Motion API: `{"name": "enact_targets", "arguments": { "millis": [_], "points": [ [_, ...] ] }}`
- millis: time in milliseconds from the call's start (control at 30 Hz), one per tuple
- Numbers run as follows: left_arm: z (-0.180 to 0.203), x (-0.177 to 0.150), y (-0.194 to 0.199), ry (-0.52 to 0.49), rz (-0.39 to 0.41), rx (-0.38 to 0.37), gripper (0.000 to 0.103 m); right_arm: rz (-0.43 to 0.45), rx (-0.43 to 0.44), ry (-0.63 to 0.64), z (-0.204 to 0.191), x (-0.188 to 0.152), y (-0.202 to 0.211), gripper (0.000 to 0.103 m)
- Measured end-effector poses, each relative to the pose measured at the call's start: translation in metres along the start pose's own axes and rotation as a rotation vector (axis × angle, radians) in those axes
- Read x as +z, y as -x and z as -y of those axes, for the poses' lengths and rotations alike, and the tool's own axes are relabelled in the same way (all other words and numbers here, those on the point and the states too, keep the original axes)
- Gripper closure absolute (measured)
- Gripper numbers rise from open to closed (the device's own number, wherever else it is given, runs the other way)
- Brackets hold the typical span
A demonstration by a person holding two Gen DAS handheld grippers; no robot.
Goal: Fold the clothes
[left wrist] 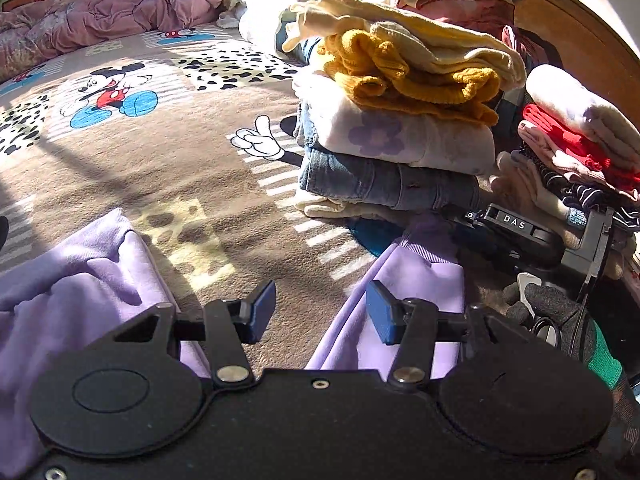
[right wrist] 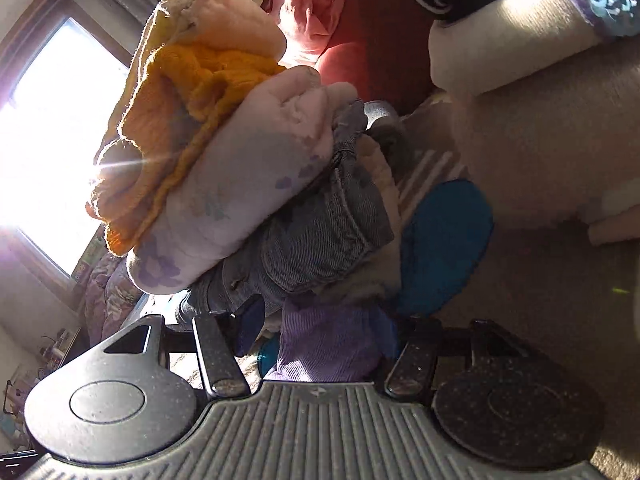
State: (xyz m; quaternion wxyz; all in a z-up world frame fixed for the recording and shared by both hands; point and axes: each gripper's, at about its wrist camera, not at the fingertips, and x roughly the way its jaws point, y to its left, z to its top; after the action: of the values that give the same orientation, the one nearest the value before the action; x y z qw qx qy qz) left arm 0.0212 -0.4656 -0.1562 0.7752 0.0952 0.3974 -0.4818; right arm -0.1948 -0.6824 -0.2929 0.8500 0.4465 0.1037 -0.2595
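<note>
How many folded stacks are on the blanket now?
2: one topped by the mustard knit, straight ahead; one with the red garment, far right. Others may hide behind.

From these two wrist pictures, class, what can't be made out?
- Lilac sweatshirt, left wrist view: lower part hidden by left gripper.
- Right gripper, right wrist view: fingertips buried in the lilac cloth; grip unclear.
- Window, right wrist view: glare blanks everything outside.

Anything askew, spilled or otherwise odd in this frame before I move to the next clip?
Mostly tidy. The mustard knit sits bunched and lopsided in the folded stack, spilling over the floral top beneath. The lilac garment lies unfolded under the open left gripper.
</note>
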Motion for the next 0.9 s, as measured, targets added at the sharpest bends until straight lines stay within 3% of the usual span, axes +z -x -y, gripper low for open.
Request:
{"name": "enact_targets", "arguments": {
  "millis": [133, 267, 400, 600, 800, 900],
  "points": [
    [-0.004, 0.020, -0.084, 0.078, -0.015, -0.041, 0.054, -0.020, -0.006, -0.076, 0.013, 0.008, -0.013, 0.038],
    [-0.012, 0.032, -0.136, 0.150, -0.043, -0.065, 0.055, -0.033, 0.029, -0.103, 0.018, 0.010, -0.024, 0.034],
    [-0.015, 0.050, -0.155, 0.188, -0.034, -0.116, 0.055, -0.041, 0.057, -0.121, 0.018, 0.019, -0.037, 0.030],
    [-0.009, 0.084, -0.185, 0.175, -0.049, -0.102, 0.055, 0.020, 0.115, -0.148, 0.013, 0.028, -0.048, 0.031],
    [-0.001, 0.106, -0.202, 0.194, -0.060, -0.079, 0.059, 0.095, 0.110, -0.154, 0.011, 0.032, -0.061, 0.034],
    [-0.003, 0.093, -0.189, 0.182, -0.086, -0.046, 0.052, 0.080, 0.109, -0.145, 0.009, 0.029, -0.061, 0.033]
  ]
}}
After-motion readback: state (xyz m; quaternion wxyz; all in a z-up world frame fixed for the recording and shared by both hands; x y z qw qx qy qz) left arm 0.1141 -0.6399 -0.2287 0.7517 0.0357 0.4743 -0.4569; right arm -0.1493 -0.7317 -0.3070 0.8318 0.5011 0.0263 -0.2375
